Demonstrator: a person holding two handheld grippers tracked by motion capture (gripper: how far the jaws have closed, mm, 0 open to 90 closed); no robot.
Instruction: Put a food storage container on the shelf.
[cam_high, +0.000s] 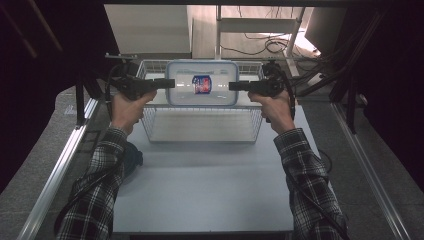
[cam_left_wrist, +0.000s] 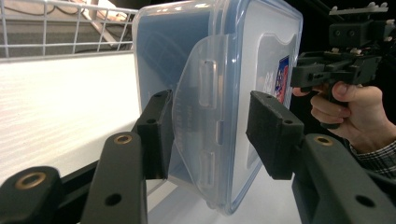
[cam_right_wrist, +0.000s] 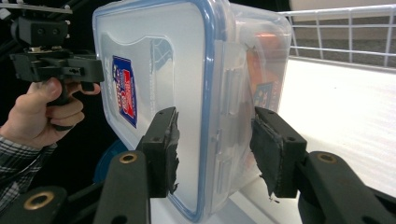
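A clear plastic box (cam_high: 202, 83) with a blue-rimmed lid and a small red-and-blue label (cam_high: 202, 84) hangs in the air above a white wire basket (cam_high: 202, 131), held level between the two claws. The left claw (cam_high: 171, 83) clamps the box's left end: in the left gripper view its pads (cam_left_wrist: 161, 135) press on either side of the lid's side latch (cam_left_wrist: 201, 116). The right claw (cam_high: 232, 85) clamps the opposite end the same way, and in the right gripper view its worn pads (cam_right_wrist: 170, 149) squeeze the rim and the box wall. Something orange shows through the wall there, too blurred to name. The basket stands at the far end of the white counter (cam_high: 205, 185). Both forearms wear plaid sleeves (cam_high: 310, 170), and a blue object (cam_high: 132, 157) lies just off the counter's left edge.
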